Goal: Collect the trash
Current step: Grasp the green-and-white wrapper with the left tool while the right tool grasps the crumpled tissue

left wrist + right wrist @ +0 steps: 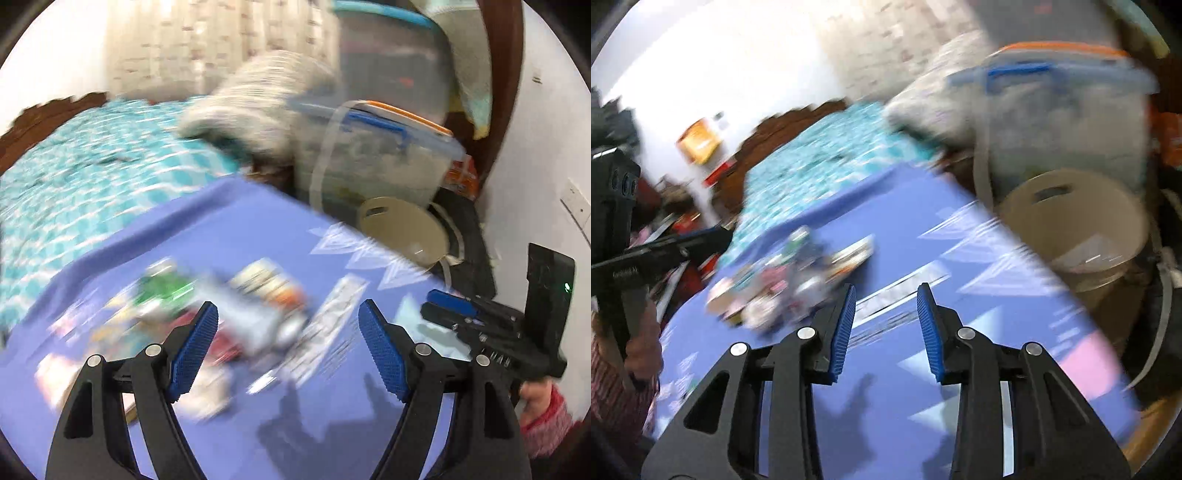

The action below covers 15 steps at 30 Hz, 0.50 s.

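Both views are blurred. A heap of wrappers lies on the purple tablecloth (pixel 240 229): a green packet (pixel 162 288), an orange-and-white packet (pixel 266 284), a silvery one (pixel 258 325) and a long white wrapper (pixel 332 321). My left gripper (pixel 288 306) hangs open over the heap with nothing between its blue pads. My right gripper (pixel 887 288) has its jaws apart over the long white wrapper (pixel 905 288), gripping nothing; the heap (pixel 783 288) lies to its left. A beige bin (pixel 402 229) (pixel 1071 221) stands past the table's far right edge, with a pale scrap inside.
Clear lidded storage boxes (pixel 376 155) with a blue handle are stacked behind the bin. A bed with a teal patterned cover (pixel 74 177) runs along the table's far left side. A hand in a red knitted sleeve (pixel 546 417) holds the right gripper at the right edge.
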Each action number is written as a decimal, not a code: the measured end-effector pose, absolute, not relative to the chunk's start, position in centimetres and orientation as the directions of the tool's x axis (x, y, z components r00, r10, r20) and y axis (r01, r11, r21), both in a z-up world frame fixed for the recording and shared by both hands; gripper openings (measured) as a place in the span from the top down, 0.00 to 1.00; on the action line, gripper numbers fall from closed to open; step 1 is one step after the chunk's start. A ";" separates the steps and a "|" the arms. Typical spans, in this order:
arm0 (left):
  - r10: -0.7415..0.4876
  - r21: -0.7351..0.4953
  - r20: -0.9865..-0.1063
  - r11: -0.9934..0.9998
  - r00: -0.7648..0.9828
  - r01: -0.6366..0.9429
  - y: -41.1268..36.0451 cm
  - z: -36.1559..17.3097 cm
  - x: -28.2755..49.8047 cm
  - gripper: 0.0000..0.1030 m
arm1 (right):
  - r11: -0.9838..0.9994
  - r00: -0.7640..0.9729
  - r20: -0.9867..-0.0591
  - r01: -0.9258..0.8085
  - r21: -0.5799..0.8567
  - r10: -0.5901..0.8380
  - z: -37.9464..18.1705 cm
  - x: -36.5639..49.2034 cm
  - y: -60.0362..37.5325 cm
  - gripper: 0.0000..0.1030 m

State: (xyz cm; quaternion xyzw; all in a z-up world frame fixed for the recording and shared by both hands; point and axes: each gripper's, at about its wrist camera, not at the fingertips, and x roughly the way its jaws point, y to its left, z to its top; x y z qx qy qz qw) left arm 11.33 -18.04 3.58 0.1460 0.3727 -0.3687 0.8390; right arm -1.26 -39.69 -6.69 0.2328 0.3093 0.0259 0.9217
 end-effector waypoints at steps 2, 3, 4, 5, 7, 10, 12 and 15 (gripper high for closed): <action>-0.444 0.005 -0.748 0.740 0.494 0.673 -12.6 3.5 10.9 0.27 | 0.897 0.768 -0.582 0.021 0.441 0.268 -7.5 -0.3 -36.2 0.64; -0.403 0.020 -0.759 0.770 0.511 0.638 -9.8 3.2 10.6 0.27 | 0.903 0.748 -0.597 -0.007 0.430 0.290 -7.9 0.2 -34.7 0.64; -0.367 0.026 -0.770 0.799 0.521 0.601 -6.8 2.7 10.0 0.27 | 0.906 0.725 -0.613 -0.037 0.421 0.314 -8.3 0.7 -33.0 0.64; -0.345 0.025 -0.777 0.819 0.527 0.573 -4.5 2.3 9.4 0.27 | 0.904 0.700 -0.626 -0.065 0.423 0.343 -8.8 1.2 -31.4 0.64; -0.310 0.012 -0.795 0.852 0.522 0.524 -0.6 1.0 8.2 0.27 | 0.893 0.654 -0.644 -0.112 0.436 0.396 -9.7 1.7 -28.7 0.64; -0.261 0.009 -0.832 0.876 0.490 0.482 2.4 -1.6 6.0 0.27 | 0.877 0.608 -0.655 -0.159 0.454 0.449 -10.7 2.4 -25.4 0.63; -0.249 -0.003 -0.852 0.882 0.461 0.471 3.4 -3.6 4.3 0.27 | 0.873 0.582 -0.665 -0.188 0.450 0.468 -11.2 2.9 -23.2 0.62; -0.260 -0.031 -0.870 0.877 0.420 0.479 3.9 -5.9 2.6 0.25 | 0.899 0.586 -0.687 -0.210 0.383 0.430 -11.3 4.0 -21.2 0.40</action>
